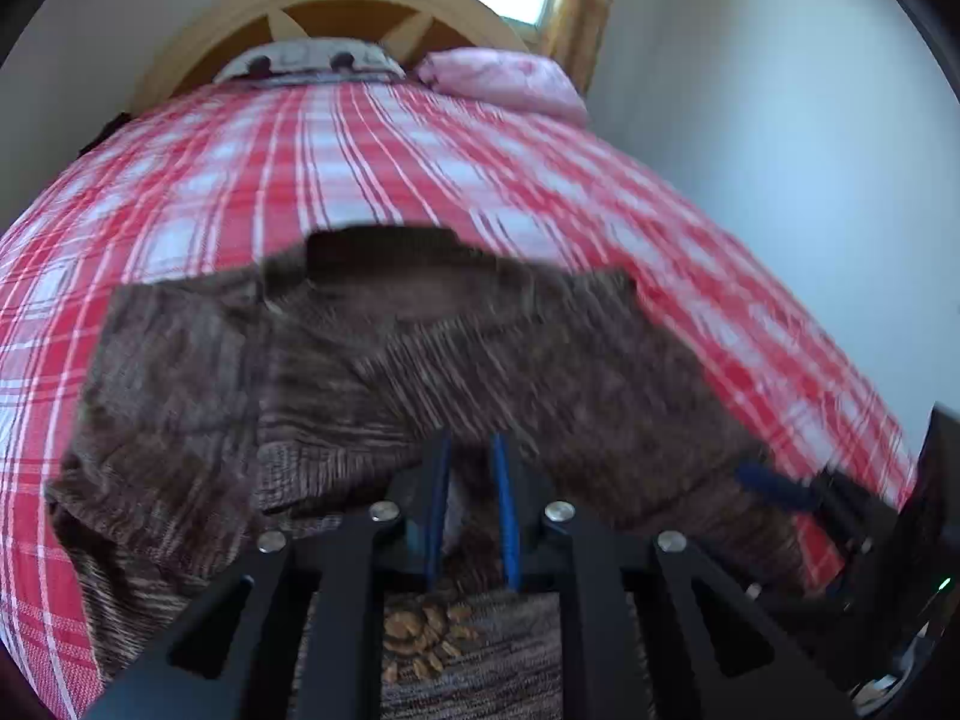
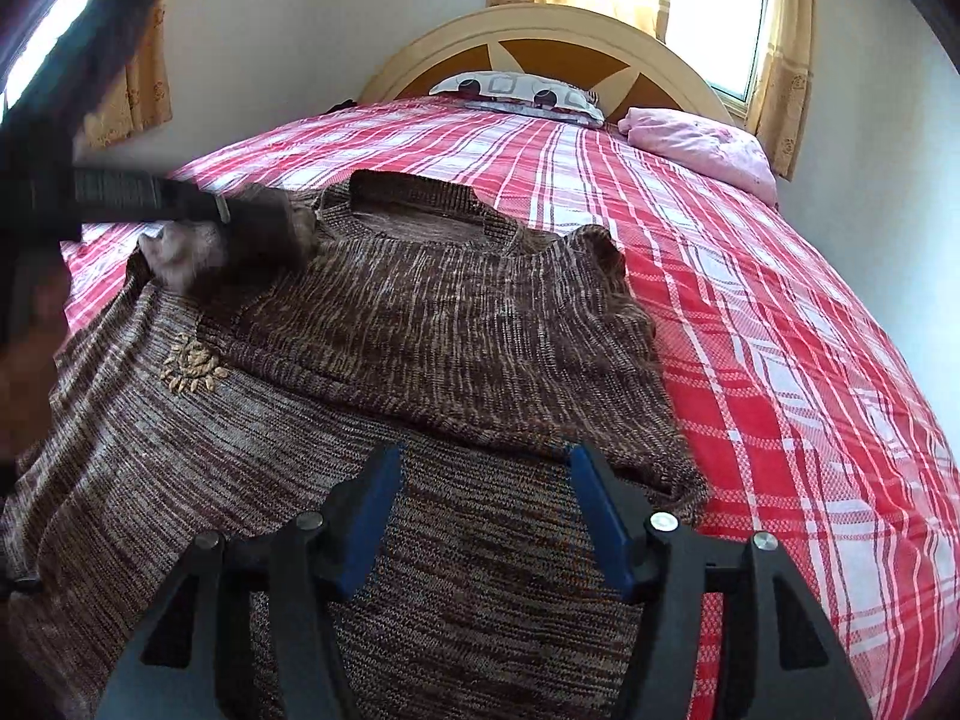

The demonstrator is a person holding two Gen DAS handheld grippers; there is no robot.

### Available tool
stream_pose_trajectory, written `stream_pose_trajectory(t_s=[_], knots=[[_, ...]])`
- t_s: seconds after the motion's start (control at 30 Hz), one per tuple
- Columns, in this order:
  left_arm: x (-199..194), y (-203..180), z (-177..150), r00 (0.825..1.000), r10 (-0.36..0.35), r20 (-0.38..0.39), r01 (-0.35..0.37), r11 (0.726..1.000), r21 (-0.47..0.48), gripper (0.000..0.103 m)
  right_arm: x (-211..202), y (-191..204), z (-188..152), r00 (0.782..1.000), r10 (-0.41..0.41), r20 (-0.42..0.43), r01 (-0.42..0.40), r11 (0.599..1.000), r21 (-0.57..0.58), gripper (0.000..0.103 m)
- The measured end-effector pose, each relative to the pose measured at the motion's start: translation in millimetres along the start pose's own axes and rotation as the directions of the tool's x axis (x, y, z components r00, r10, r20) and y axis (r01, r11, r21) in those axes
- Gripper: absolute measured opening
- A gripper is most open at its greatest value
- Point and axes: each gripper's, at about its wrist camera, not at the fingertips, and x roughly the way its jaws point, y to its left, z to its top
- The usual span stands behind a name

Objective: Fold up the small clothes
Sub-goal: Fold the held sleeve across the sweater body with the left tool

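A bed [image 2: 780, 360] covered with a red and white plaid sheet fills both views, with a rounded cream and brown headboard [image 2: 540, 36] at its far end. A brown knitted sweater [image 2: 420, 312] lies spread on the sheet. Near the headboard lie a patterned pillow [image 2: 522, 93] and, beside it, a pink pillow [image 2: 702, 144].

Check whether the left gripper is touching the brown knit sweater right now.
Touching. The right wrist view shows the left gripper pinching a bunch of the brown knit sweater near its shoulder; the left wrist view shows fabric between its blue pads.
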Motion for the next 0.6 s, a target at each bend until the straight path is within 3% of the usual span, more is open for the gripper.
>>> stream_pose_trajectory(t_s=[0.07,0.13,0.17,0.2,0.3,0.37,0.47,0.53,0.6], knots=[[-4,-6,-4,1.000,0.014,0.007,-0.014,0.999,0.044,0.022,1,-2,0,1.000,0.006,0.000,-0.006,1.000,0.008,0.061],[-20,-6,-6,0.999,0.017,0.049,-0.020,0.997,0.075,0.045,1,-3,0,1.000,0.015,-0.002,-0.015,1.000,0.017,0.061],[-28,-4,-7,0.997,0.019,0.072,-0.025,0.996,0.083,0.068,1,-5,0,1.000,0.019,-0.002,-0.019,1.000,0.024,0.061],[-39,0,-9,0.993,0.041,0.109,-0.051,0.994,0.093,0.079,1,-6,-1,1.000,0.022,0.000,-0.022,0.999,0.032,0.061],[-59,22,-13,0.980,0.112,0.164,-0.130,0.986,0.101,0.079,1,-9,-1,1.000,0.027,0.001,-0.027,0.998,0.050,0.061],[-60,53,-10,0.958,0.239,0.159,-0.252,0.966,0.063,0.081,-4,-12,1,0.999,0.039,0.009,-0.039,0.997,0.063,0.061],[-53,109,-9,0.905,0.412,0.104,-0.411,0.911,-0.032,0.081,-14,-16,14,1.000,0.031,-0.005,-0.030,0.996,0.083,0.061],[-47,144,-11,0.877,0.477,0.055,-0.469,0.876,-0.115,0.081,-21,-13,32,0.998,0.067,-0.014,-0.066,0.994,0.091,0.061],[-40,165,-19,0.878,0.478,0.016,-0.468,0.866,-0.173,0.081,-25,1,52,0.995,0.099,-0.016,-0.098,0.993,0.060,0.061]])
